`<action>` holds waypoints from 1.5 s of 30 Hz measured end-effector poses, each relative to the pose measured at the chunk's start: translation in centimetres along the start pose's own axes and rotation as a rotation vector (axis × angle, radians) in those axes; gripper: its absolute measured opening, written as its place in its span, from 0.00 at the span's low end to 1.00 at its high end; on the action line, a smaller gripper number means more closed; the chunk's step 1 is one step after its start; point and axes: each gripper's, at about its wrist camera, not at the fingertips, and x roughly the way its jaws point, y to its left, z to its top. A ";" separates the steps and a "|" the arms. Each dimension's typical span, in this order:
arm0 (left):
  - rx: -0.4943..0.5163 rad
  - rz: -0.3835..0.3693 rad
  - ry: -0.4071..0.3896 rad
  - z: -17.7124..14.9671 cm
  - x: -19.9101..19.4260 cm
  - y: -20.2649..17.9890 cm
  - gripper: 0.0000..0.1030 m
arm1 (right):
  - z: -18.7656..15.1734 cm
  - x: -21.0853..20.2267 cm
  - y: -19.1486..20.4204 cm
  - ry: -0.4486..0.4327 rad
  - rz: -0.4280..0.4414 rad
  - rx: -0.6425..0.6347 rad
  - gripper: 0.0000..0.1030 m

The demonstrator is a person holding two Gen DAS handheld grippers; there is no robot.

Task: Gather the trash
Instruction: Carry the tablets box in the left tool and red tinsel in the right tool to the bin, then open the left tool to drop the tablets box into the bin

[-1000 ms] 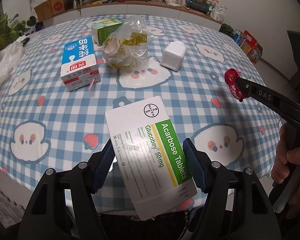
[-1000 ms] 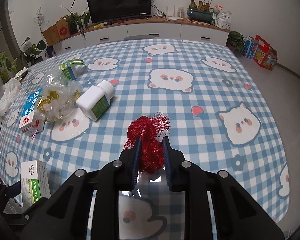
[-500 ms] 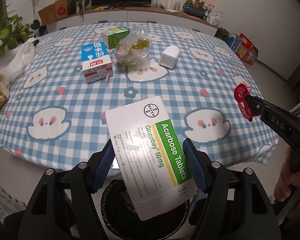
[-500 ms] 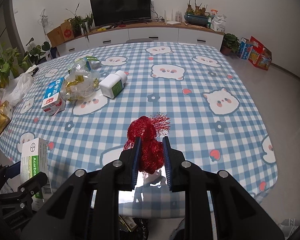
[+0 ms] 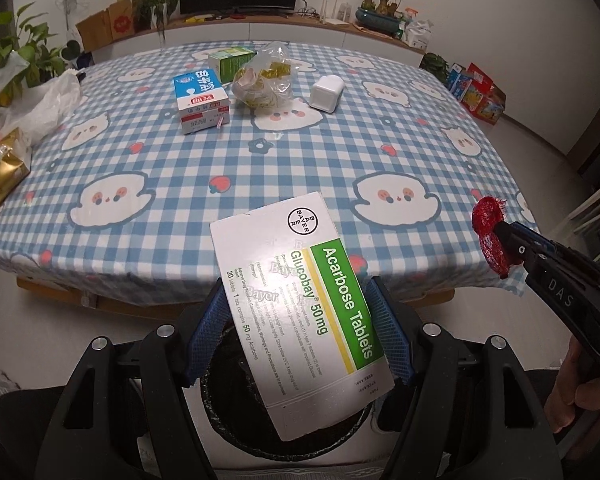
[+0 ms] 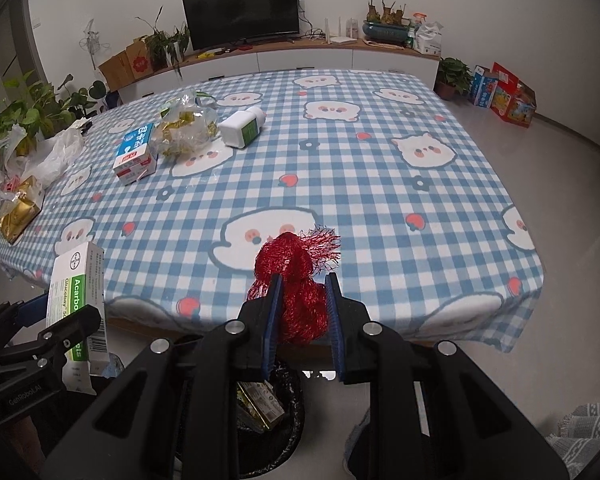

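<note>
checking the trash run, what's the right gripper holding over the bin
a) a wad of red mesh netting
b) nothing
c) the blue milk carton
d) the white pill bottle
a: the right gripper is clamped on the red mesh netting above the black bin, while the white bottle and milk carton lie on the table.
</note>
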 end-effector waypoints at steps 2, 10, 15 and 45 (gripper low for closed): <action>0.007 0.001 0.005 -0.8 0.1 -0.1 0.66 | -1.1 -0.2 -0.1 0.007 0.005 0.015 0.20; 0.013 -0.009 0.016 -3.5 0.7 0.1 0.66 | -5.0 0.3 0.4 0.044 -0.015 0.014 0.20; 0.011 -0.014 0.030 -5.0 1.7 0.7 0.66 | -7.1 1.6 0.8 0.073 -0.030 0.011 0.20; 0.024 -0.019 0.200 -10.3 15.1 1.4 0.66 | -12.7 11.9 -0.5 0.269 -0.050 0.080 0.20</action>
